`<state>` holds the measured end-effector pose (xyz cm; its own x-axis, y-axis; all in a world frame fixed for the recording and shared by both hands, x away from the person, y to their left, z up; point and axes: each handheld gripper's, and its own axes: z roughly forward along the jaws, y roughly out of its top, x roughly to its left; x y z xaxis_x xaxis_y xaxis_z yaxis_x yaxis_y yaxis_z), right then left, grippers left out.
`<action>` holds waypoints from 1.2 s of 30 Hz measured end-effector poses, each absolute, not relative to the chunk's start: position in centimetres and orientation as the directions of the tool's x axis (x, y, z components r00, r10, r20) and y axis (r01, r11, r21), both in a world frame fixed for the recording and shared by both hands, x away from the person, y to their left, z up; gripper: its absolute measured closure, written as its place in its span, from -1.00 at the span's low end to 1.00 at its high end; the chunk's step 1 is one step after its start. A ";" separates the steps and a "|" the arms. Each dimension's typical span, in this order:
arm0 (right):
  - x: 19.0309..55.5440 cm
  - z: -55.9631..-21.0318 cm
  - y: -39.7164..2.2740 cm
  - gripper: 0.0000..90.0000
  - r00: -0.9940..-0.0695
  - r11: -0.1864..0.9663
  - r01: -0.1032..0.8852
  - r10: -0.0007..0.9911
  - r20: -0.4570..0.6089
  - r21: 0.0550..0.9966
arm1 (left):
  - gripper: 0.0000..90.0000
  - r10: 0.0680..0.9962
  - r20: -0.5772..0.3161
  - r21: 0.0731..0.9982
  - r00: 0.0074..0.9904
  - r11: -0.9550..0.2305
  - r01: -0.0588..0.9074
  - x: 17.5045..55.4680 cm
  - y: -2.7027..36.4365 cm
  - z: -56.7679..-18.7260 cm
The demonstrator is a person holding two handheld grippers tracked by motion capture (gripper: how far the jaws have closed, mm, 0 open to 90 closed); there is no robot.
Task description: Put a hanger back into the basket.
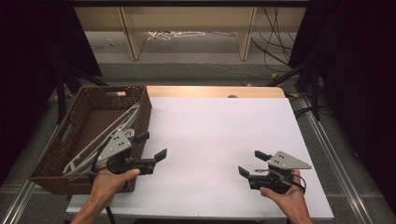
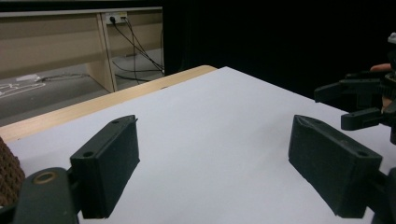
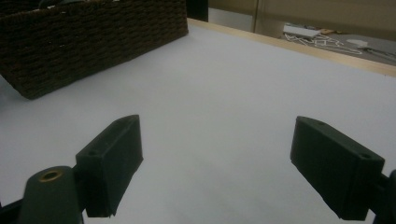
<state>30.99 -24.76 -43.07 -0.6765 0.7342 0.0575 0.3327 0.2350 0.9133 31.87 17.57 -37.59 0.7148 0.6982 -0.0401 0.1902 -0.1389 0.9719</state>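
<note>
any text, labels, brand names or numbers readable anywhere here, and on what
None can be read.
The wicker basket, the white table top, the left gripper and the right gripper carry no visible print.
The grey plate on the right gripper shows only small holes, no marking.
The wall socket in the left gripper view is too small to show any lettering.

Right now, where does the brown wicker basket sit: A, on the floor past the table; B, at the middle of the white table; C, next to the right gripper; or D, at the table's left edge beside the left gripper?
D: in the high view the wicker basket sits at the left edge of the white table, right beside the open left gripper.
</note>
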 end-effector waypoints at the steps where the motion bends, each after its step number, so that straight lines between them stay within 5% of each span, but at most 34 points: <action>1: 30.9 -43.1 -24.7 -0.61 -0.678 0.232 0.325 0.733 0.055 0.917 | -0.65 0.696 -0.046 0.972 0.716 -0.133 0.192 31.8 17.4 -37.9; 15: 29.7 -43.4 -24.3 -0.63 -0.677 0.207 0.319 0.733 0.070 0.925 | -0.65 0.653 0.034 0.969 0.757 -0.207 0.135 30.0 16.1 -41.7; 36: 27.1 -43.8 -24.2 -0.64 -0.673 0.181 0.304 0.735 0.077 0.935 | -0.65 0.686 0.013 0.967 0.727 -0.193 0.165 29.2 17.6 -43.6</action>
